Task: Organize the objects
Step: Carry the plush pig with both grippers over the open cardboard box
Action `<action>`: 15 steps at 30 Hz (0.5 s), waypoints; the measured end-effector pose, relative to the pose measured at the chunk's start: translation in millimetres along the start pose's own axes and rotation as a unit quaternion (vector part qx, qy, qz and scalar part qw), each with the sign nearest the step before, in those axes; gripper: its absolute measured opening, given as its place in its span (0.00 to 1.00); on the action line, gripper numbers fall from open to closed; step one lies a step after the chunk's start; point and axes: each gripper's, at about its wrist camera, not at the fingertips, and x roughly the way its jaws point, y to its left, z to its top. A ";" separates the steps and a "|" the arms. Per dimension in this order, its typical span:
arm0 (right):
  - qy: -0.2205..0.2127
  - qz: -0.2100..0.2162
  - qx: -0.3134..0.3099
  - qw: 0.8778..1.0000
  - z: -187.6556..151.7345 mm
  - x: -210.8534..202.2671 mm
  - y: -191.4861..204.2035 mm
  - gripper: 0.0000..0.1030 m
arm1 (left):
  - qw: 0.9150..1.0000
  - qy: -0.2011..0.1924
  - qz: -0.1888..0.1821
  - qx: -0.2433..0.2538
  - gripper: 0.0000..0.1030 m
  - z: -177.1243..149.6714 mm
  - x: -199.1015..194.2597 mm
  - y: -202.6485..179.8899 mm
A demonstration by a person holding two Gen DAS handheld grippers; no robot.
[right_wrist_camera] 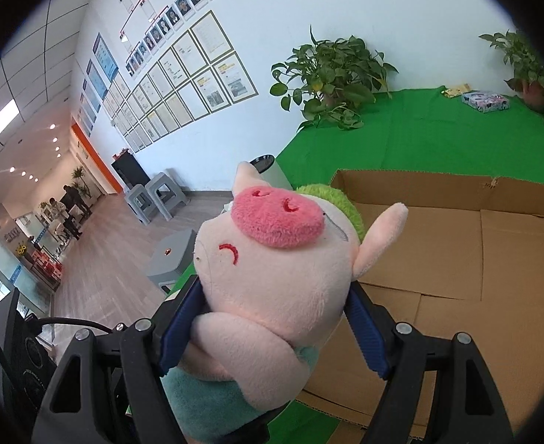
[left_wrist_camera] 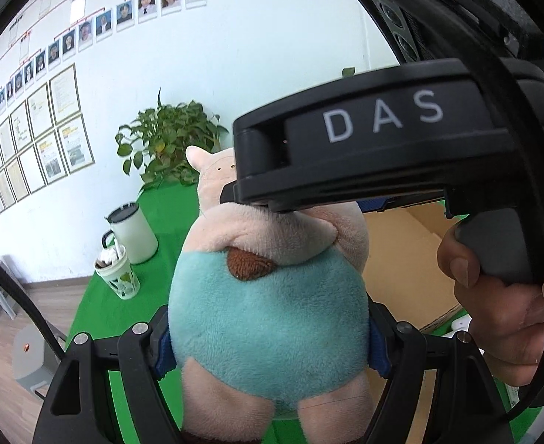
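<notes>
We are gripping the plush pig (left_wrist_camera: 268, 318) with both tools at once. Nearest the left wrist camera, our left gripper (left_wrist_camera: 270, 344) is closing its blue-padded fingers (left_wrist_camera: 162, 351) on the teal belly, one pad pressing into each flank. In the right wrist view, our right gripper (right_wrist_camera: 272, 329) is squeezing the pig's (right_wrist_camera: 275, 270) pink head and upper body between its own blue pads (right_wrist_camera: 368, 333), the snout pointing up and away from us. The toy is hanging in the air between the two tools, touching neither the cloth nor the box.

Just past the pig, the right tool's black housing is crossing the left view, with our right hand (left_wrist_camera: 493, 296) wrapping its grip. Beyond that, the open cardboard box (right_wrist_camera: 456, 259) is sitting on the green tablecloth (right_wrist_camera: 419, 140). Farther left, a white mug (left_wrist_camera: 135, 233) and a plastic cup (left_wrist_camera: 118, 273) are standing near the cloth's edge. Farthest back, a potted plant (right_wrist_camera: 331, 74) is standing against the white wall (right_wrist_camera: 382, 7).
</notes>
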 end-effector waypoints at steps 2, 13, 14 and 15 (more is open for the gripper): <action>0.013 0.003 0.005 1.000 -1.3 13.1 -4.4 0.73 | 1.000 0.013 0.002 -0.007 0.73 0.7 13.7 -3.9; 0.057 0.043 0.031 0.997 -0.9 84.5 -32.8 0.72 | 0.995 0.091 0.029 -0.037 0.73 18.9 97.6 -31.0; 0.064 0.048 0.040 0.996 -2.4 91.5 -38.9 0.72 | 0.994 0.099 0.029 -0.037 0.73 20.2 104.5 -35.1; 0.072 0.050 0.049 0.995 -3.1 97.4 -43.3 0.72 | 0.993 0.108 0.027 -0.038 0.73 21.6 112.6 -40.6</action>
